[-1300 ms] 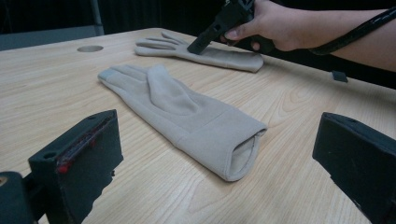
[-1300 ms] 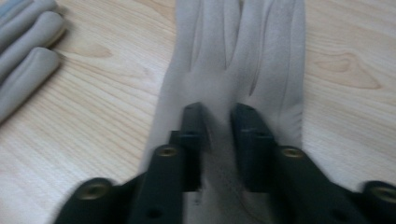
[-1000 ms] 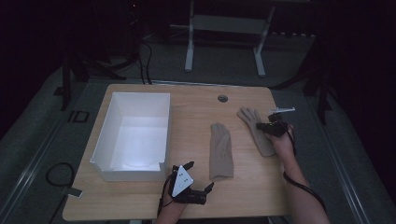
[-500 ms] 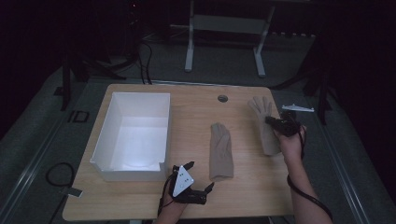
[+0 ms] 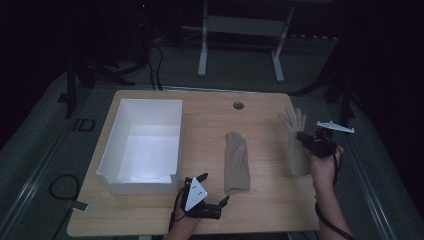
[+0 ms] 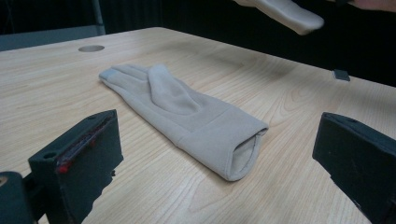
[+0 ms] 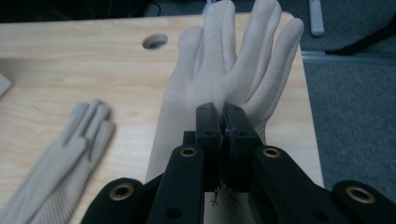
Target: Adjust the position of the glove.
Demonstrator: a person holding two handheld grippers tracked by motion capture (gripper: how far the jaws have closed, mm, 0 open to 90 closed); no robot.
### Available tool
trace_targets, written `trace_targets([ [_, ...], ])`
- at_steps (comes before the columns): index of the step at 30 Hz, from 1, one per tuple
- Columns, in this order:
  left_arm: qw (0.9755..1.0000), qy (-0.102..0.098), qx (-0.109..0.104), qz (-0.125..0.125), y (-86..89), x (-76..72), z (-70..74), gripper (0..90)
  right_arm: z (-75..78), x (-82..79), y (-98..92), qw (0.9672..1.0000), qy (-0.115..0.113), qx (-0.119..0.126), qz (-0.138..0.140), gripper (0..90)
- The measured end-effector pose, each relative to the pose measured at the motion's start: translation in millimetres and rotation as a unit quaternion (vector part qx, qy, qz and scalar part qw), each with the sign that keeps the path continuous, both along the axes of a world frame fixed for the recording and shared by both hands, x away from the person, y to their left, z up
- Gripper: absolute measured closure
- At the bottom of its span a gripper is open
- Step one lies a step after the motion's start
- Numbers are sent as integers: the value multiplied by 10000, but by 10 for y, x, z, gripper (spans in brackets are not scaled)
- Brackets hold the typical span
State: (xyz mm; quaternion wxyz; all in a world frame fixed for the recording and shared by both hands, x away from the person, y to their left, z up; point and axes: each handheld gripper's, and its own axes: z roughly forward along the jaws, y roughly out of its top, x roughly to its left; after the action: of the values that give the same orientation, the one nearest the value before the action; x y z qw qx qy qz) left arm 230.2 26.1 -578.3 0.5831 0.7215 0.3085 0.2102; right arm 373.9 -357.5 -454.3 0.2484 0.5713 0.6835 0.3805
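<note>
Wooden bench (image 5: pixel 270 200) is seen from the high view, pale grain, w/ a round cable hole (image 5: pixel 238 105) near its far edge. White open-topped bin (image 5: pixel 145 145) is set on the bench's left half, long side running front to back; its inside is seen bare. Two beige gloves are seen to the right of the bin. Flat glove (image 5: pixel 236 161) is laid at approx. bench centre, cuff toward the person, glove digits pointing away; in the left gripper view (image 6: pixel 187 114) its open cuff is seen nearest the camera, thumb folded over the palm. Second glove (image 5: pixel 296 142) is found near the bench's right edge, digits spread and pointing away.

Right gripper (image 5: pixel 301 135) is held by the right hand (image 5: pixel 322 162) at that glove; in the right gripper view (image 7: pixel 223 122) its fingers are seen clenched on the glove's fabric at approx. the palm, w/ the glove (image 7: pixel 224 70) spread beyond them. In the left gripper view that glove's cuff appears raised off the bench.

Left gripper (image 5: pixel 214 187) is held low at the near edge, just in front of the bin's corner and near the flat glove's cuff. Its fingers (image 6: pixel 77 161) are seen released, set wide apart, nothing between them, aimed at the cuff.
</note>
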Motion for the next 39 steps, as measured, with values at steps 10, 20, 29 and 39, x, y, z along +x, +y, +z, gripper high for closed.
trace_targets([
  [10, 10000, 6, 22, 2, -1, 0, 1, 16, -225, -235, -60, 9998, 155, 91, -102, 859],
  [20, 10000, 2, 28, -8, -3, 0, 1, 16, -468, -339, -35, 9993, 194, -119, -293, 858],
  [29, 10000, 4, 30, -24, -8, -2, 1, 16, -723, -228, -20, 9981, 551, -152, -246, 852],
  [39, 10000, 1, 35, -33, -10, -3, 1, 17, -924, -161, 20, 9968, 637, -478, 13, 793],
])
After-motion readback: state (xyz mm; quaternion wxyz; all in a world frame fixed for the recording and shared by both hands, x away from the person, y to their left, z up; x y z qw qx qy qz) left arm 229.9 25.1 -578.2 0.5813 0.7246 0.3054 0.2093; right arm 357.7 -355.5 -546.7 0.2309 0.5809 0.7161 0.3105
